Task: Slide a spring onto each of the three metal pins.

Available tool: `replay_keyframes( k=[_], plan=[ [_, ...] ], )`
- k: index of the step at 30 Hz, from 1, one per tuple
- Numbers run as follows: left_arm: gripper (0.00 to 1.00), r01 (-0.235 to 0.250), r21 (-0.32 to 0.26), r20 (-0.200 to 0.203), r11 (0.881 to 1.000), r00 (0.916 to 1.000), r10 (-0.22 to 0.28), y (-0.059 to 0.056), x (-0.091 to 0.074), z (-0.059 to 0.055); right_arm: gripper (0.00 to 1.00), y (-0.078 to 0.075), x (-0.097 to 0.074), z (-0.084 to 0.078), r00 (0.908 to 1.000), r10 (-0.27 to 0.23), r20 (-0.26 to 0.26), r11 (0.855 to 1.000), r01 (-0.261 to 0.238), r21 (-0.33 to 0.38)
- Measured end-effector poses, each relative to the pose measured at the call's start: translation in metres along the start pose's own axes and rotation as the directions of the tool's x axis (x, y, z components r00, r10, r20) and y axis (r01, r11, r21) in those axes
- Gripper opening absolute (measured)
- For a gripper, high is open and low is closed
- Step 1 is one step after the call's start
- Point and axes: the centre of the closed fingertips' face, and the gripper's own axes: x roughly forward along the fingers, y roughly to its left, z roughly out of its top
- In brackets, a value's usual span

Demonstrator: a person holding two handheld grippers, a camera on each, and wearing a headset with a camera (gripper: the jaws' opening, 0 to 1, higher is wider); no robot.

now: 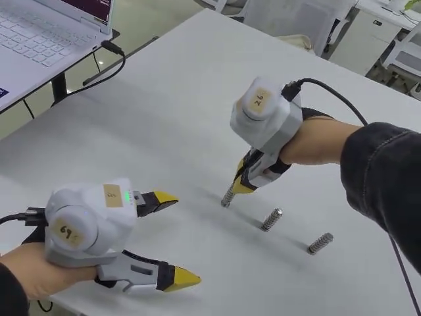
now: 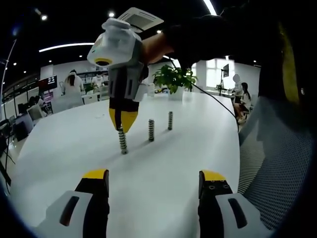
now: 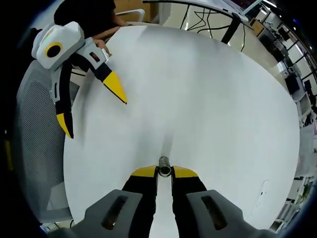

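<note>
Three springs stand in a row on the white tabletop (image 1: 164,118), each with its long axis upright and its lower end on the surface. In the left gripper view they read as three short vertical coils. In the head view the row runs from the middle of the picture down toward the right.

The right claw (image 1: 240,186) comes down from above onto the first spring (image 1: 227,196). Its yellow tips are drawn narrow and pinch the top of the coil. The right gripper view looks straight down the spring's axis, so its round open end sits between the two tips and points at the camera. The second spring (image 1: 271,219) and third spring (image 1: 320,243) stand free just beside it, apart from each other.

The left claw (image 1: 174,238) is at the near left, spread wide and holding nothing. Its tips point across the tabletop toward the row and are well apart from it.

The tabletop is plain, matte and pale. A laptop (image 1: 39,33) with a black cable (image 1: 112,59) sits on a separate desk at the upper left. The left gripper view shows an open office behind, with ceiling lights, a leafy plant (image 2: 173,77) and people at a distance.
</note>
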Motion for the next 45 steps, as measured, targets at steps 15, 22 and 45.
replay_keyframes(
  k=[15, 22, 45],
  plan=[
    [0.69, 0.000, -0.007, 0.000, 1.000, 1.0000, 0.000, -0.001, 0.000, -0.001, 0.08, 0.003, 0.007, -0.001, 1.0000, 0.006, 0.002, 1.000, -0.006, 0.010],
    [0.69, 0.001, -0.007, 0.000, 1.000, 1.0000, -0.001, 0.000, 0.000, -0.001, 0.08, 0.004, 0.007, -0.001, 0.9999, 0.012, 0.000, 1.000, -0.012, 0.012],
    [0.69, 0.001, -0.011, -0.009, 1.000, 1.0000, -0.001, 0.000, 0.003, 0.001, 0.24, 0.005, -0.001, -0.012, 0.9986, 0.006, 0.052, 0.997, -0.010, 0.078]
  ],
)
